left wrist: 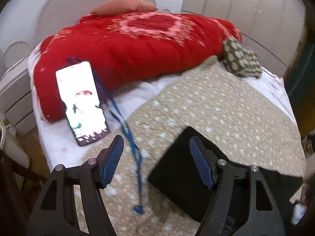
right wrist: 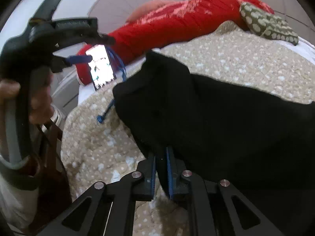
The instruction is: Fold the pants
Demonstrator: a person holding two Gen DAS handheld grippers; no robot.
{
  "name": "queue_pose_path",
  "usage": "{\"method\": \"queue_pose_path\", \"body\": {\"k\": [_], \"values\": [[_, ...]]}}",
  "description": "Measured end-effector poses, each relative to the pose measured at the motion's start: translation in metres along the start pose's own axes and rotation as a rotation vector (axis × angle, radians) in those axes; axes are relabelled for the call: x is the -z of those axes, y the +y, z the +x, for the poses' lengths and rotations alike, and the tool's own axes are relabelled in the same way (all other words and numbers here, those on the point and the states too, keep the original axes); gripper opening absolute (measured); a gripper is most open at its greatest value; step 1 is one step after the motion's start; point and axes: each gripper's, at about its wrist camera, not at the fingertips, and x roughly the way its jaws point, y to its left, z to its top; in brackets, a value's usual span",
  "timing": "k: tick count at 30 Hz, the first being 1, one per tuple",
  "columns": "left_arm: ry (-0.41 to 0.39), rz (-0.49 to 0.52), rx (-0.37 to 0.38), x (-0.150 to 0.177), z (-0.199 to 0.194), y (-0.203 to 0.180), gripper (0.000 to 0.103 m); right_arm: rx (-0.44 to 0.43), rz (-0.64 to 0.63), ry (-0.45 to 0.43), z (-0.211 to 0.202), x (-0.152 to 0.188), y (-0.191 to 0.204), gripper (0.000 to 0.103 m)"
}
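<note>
Black pants (right wrist: 206, 114) lie on a beige dotted blanket (right wrist: 246, 59) on the bed. My right gripper (right wrist: 161, 157) is shut on an edge of the pants and lifts the cloth, which bulges up in front of the camera. In the left wrist view the pants (left wrist: 173, 169) show as a flat black piece with a corner pointing away, partly behind the right finger. My left gripper (left wrist: 156, 149) is open and empty, above the blanket (left wrist: 216, 106) at the pants' left edge. It also shows in the right wrist view (right wrist: 94, 47), held in a hand at the left.
A lit phone (left wrist: 81, 102) with a blue lanyard (left wrist: 128, 129) lies at the left, leaning on a red quilt (left wrist: 137, 45). A green patterned cushion (left wrist: 241, 59) sits at the far right. White drawers (left wrist: 15, 90) stand left of the bed.
</note>
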Motion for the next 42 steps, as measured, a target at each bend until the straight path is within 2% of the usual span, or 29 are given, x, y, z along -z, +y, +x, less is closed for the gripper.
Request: {"method": "queue_pose_path", "body": {"k": [3, 7, 11, 14, 18, 22, 23, 24, 25, 26, 28, 30, 33, 36, 38, 40, 42], "values": [[0.047, 0.055, 0.028, 0.016, 0.011, -0.024, 0.071, 0.016, 0.058, -0.057, -0.037, 0.006, -0.011, 0.024], [0.09, 0.098, 0.051, 0.036, 0.023, -0.045, 0.071, 0.146, 0.197, -0.155, -0.098, 0.038, -0.05, 0.026], [0.123, 0.13, 0.066, 0.054, 0.035, -0.062, 0.071, 0.322, 0.46, -0.224, -0.155, 0.09, -0.131, 0.033], [0.132, 0.167, 0.018, 0.063, 0.045, -0.071, 0.071, 0.405, 0.643, -0.268, -0.182, 0.12, -0.183, 0.035], [0.135, 0.17, 0.006, 0.063, 0.049, -0.075, 0.071, 0.354, 0.795, -0.367, -0.201, 0.134, -0.227, 0.036], [0.146, 0.158, 0.01, 0.062, 0.051, -0.073, 0.071, 0.321, 0.867, -0.385, -0.192, 0.13, -0.256, 0.036], [0.147, 0.161, 0.007, 0.061, 0.051, -0.072, 0.071, 0.315, 0.87, -0.389, -0.188, 0.126, -0.259, 0.036], [0.147, 0.164, 0.004, 0.062, 0.051, -0.073, 0.071, 0.319, 0.848, -0.399, -0.185, 0.12, -0.259, 0.03], [0.148, 0.166, 0.002, 0.061, 0.051, -0.073, 0.071, 0.331, 0.827, -0.401, -0.184, 0.115, -0.257, 0.02], [0.151, 0.166, 0.003, 0.061, 0.049, -0.073, 0.071, 0.336, 0.817, -0.403, -0.188, 0.11, -0.256, 0.004], [0.156, 0.161, 0.018, 0.058, 0.047, -0.072, 0.071, 0.315, 0.814, -0.448, -0.198, 0.109, -0.249, 0.004], [0.153, 0.157, 0.039, 0.056, 0.044, -0.07, 0.071, 0.31, 0.776, -0.504, -0.228, 0.107, -0.228, 0.004], [0.154, 0.152, 0.055, 0.056, 0.041, -0.068, 0.071, 0.344, 0.71, -0.515, -0.267, 0.121, -0.183, 0.004], [0.159, 0.161, 0.047, 0.059, 0.044, -0.068, 0.071, 0.374, 0.686, -0.438, -0.277, 0.145, -0.159, 0.004], [0.158, 0.165, 0.039, 0.061, 0.043, -0.067, 0.071, 0.403, 0.713, -0.34, -0.26, 0.166, -0.163, 0.004], [0.155, 0.166, 0.038, 0.062, 0.04, -0.065, 0.071, 0.403, 0.795, -0.259, -0.243, 0.187, -0.176, 0.004], [0.149, 0.163, 0.031, 0.061, 0.035, -0.059, 0.071, 0.373, 0.849, -0.264, -0.241, 0.203, -0.182, 0.006]]}}
